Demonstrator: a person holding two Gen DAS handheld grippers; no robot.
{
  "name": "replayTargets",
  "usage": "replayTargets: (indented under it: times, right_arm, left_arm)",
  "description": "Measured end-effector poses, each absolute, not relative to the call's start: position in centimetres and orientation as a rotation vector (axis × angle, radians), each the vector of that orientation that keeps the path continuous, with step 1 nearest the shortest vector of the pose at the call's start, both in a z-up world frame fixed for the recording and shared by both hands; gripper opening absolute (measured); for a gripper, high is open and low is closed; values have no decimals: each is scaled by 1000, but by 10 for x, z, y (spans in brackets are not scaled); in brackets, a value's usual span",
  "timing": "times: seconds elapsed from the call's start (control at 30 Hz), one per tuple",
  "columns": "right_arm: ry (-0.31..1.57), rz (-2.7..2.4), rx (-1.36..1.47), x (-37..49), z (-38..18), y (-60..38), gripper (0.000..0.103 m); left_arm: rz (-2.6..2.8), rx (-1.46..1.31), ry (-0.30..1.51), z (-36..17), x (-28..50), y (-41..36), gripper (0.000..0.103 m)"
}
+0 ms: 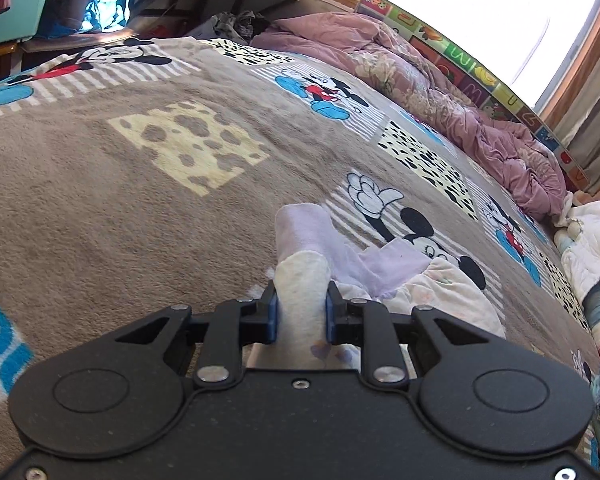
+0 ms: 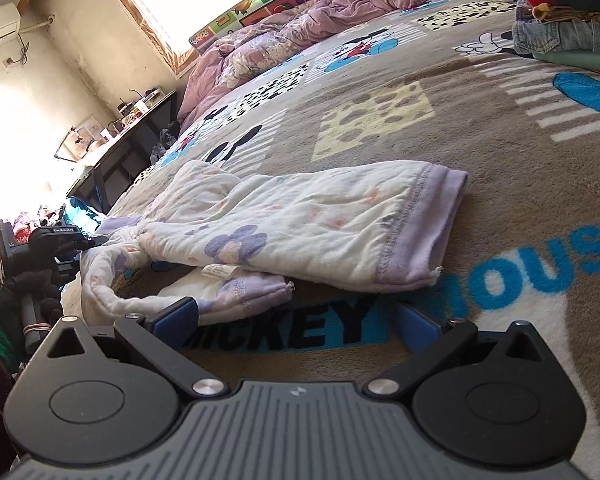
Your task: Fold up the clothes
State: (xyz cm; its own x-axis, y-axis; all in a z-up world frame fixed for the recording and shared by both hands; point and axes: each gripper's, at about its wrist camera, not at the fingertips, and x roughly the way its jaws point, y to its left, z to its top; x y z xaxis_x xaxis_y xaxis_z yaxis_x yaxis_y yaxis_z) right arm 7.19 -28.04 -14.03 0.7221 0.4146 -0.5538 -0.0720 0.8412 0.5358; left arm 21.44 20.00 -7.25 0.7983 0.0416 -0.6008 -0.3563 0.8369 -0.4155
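Our left gripper point(image 1: 301, 316) pinches one soft white floral pyjama garment point(image 2: 300, 220) with lilac cuffs; at six o'clock, our right gripper point(image 2: 296, 320) gapes wide, empty, over the fleecy blanket point(image 2: 500, 184).

A cartoon-mouse blanket point(image 1: 120, 208) is covering the bed; a crumpled purple quilt point(image 1: 428, 92) is lying beside an alphabet mat point(image 1: 472, 80); sunlight is entering a window point(image 1: 480, 8).

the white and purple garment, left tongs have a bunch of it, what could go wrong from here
1. The left tongs pinch a bunched roll of the garment, not a flat edge, so pulling may drag it into a lump rather than a clean fold.
2. The right tongs are open and hold nothing, so the free purple hem may slide across the blanket.
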Motion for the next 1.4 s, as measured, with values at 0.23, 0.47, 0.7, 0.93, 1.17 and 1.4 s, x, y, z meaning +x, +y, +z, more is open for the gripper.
replayTargets:
  times: [0.23, 0.47, 0.7, 0.93, 1.17, 1.4]
  right_arm:
    - [735, 315, 464, 67, -140, -271, 103]
    - [750, 354, 408, 60, -138, -257, 103]
    - [754, 367, 388, 51, -135, -249, 103]
    - [759, 383, 373, 39, -131, -244, 103]
    - [760, 385, 376, 27, -128, -247, 103]
    - [755, 375, 391, 18, -128, -256, 103]
  left_arm:
    - [372, -540, 609, -87, 202, 203, 21]
    - [361, -469, 629, -80, 197, 200, 37]
    - [275, -398, 582, -49, 156, 191, 49]
    - [53, -313, 595, -30, 106, 141, 50]
    - [-239, -79, 622, -34, 60, 62, 50]
    - [-396, 187, 584, -49, 60, -6, 50]
